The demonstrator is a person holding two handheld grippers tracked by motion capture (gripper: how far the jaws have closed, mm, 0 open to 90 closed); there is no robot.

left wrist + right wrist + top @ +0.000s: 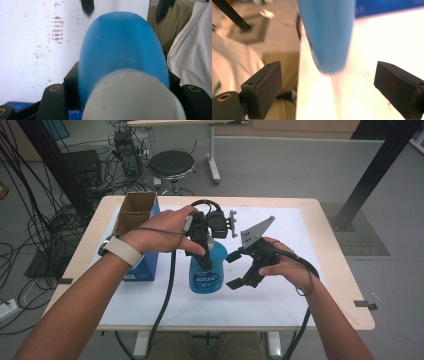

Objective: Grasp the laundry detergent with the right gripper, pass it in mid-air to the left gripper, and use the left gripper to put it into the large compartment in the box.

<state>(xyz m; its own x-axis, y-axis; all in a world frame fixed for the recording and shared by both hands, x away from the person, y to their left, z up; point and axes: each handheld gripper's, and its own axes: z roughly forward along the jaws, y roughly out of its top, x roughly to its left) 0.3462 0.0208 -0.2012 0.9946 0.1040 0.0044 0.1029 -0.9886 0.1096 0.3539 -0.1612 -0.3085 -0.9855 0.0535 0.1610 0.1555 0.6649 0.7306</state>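
A blue plastic bottle with a white cap stands on the white mat in the middle of the table. My left gripper reaches down over it from the far side and is shut on the bottle's upper body, one black jaw on each flank. My right gripper hangs just right of the bottle, jaws wide open and pointing at it. In the right gripper view the bottle lies ahead of the two pads, beyond their tips and untouched.
A blue box with an open cardboard top stands at the left, close behind my left wrist. The white mat covers most of the wooden table. A stool and cables lie beyond the far edge.
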